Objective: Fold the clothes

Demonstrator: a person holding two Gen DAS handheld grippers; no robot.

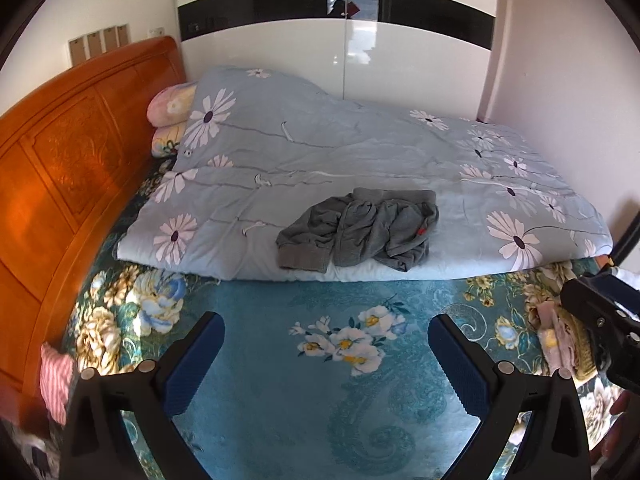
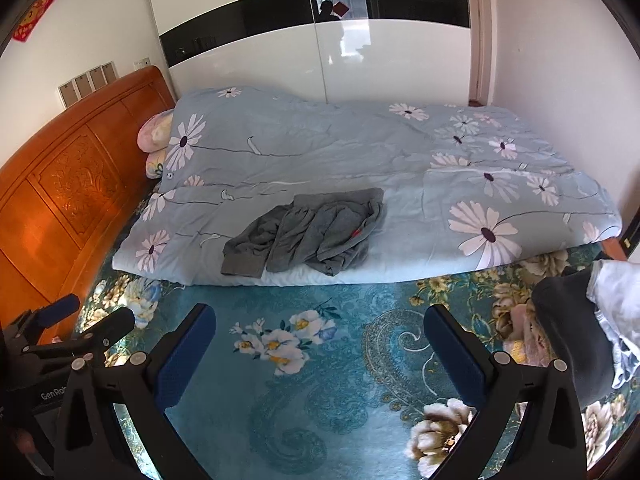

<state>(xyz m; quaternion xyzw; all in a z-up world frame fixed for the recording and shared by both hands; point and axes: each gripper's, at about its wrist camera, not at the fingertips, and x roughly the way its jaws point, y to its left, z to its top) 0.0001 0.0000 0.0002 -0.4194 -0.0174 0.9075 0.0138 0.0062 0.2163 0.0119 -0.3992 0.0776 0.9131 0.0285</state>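
Observation:
A crumpled grey garment [image 1: 356, 232] with a small red tag lies on the near edge of the light-blue flowered quilt [image 1: 360, 148]; it also shows in the right wrist view [image 2: 308, 232]. My left gripper [image 1: 326, 332] is open and empty, held above the teal flowered bedsheet [image 1: 280, 380], well short of the garment. My right gripper [image 2: 320, 324] is open and empty too, above the same sheet [image 2: 340, 360]. The left gripper [image 2: 96, 320] also shows at the left edge of the right wrist view. Part of the right gripper's body shows at the right edge of the left wrist view, its jaws hidden.
An orange wooden headboard [image 1: 68, 168] runs along the left with pillows [image 1: 170, 104] beside it. A glossy white wardrobe [image 1: 340, 48] stands behind the bed. More clothes lie at the right edge of the bed [image 2: 576, 328], and a pink striped cloth [image 1: 56, 376] lies at the left.

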